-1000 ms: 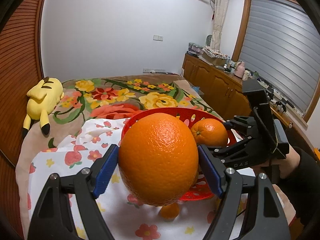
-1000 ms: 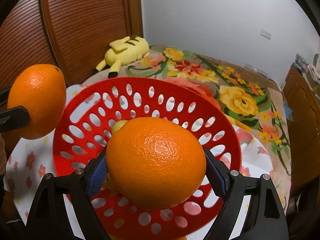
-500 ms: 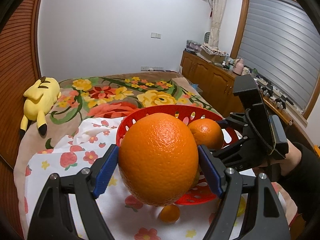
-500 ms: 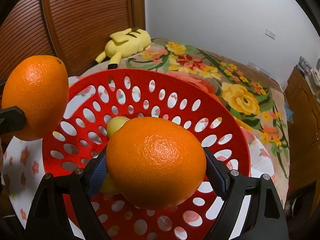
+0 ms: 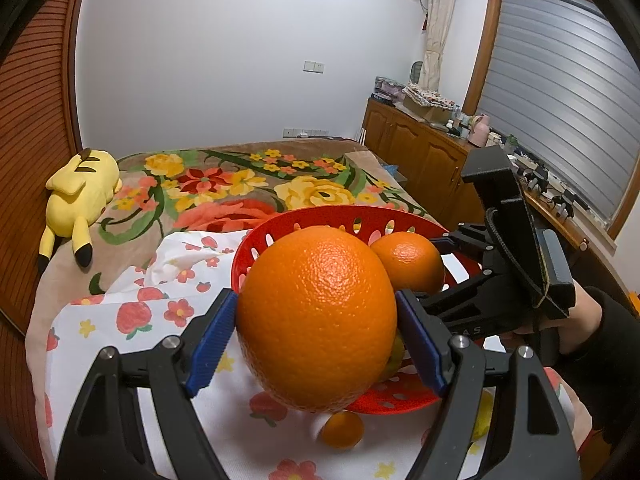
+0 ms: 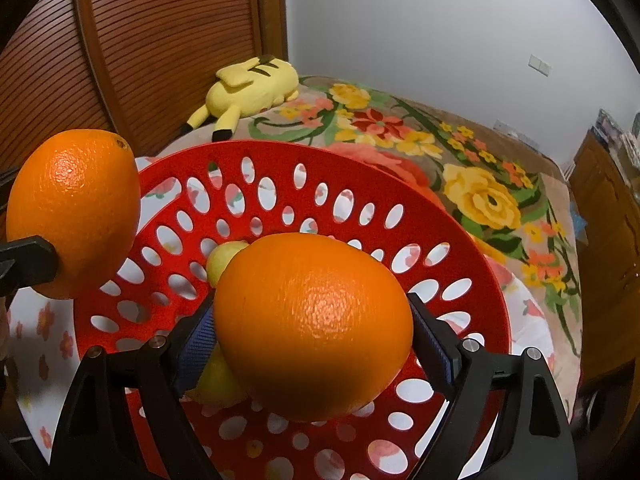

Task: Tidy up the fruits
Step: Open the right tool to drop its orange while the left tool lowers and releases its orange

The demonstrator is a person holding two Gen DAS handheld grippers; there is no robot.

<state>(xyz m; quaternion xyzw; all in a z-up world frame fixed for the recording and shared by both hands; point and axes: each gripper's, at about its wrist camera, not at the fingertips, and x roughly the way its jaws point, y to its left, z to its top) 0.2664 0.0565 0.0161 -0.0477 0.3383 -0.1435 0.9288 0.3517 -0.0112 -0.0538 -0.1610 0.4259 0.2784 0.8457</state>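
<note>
My left gripper [image 5: 316, 340] is shut on a large orange [image 5: 316, 320], held above the flowered cloth just in front of the red perforated basket [image 5: 340, 216]. My right gripper [image 6: 314, 336] is shut on a second orange [image 6: 314, 328], which hangs over the inside of the basket [image 6: 280, 160]. In the right wrist view the left-held orange [image 6: 74, 216] sits at the basket's left rim. A yellow fruit [image 6: 224, 256] lies in the basket, partly hidden behind the right-held orange. A small mandarin [image 5: 343, 430] rests on the cloth in front of the basket.
The basket stands on a white strawberry-print cloth [image 5: 132, 320] spread over a flowered blanket [image 5: 248, 184]. A yellow plush toy [image 5: 80, 196] lies at the far left by a slatted wooden wall. A hand and dark sleeve [image 5: 592, 336] hold the right gripper. Wooden cabinets [image 5: 420, 160] stand to the right.
In the right wrist view the basket has grown larger and nearer under the held orange. The left-held orange has edged closer to the basket's rim. Both grips are unchanged.
</note>
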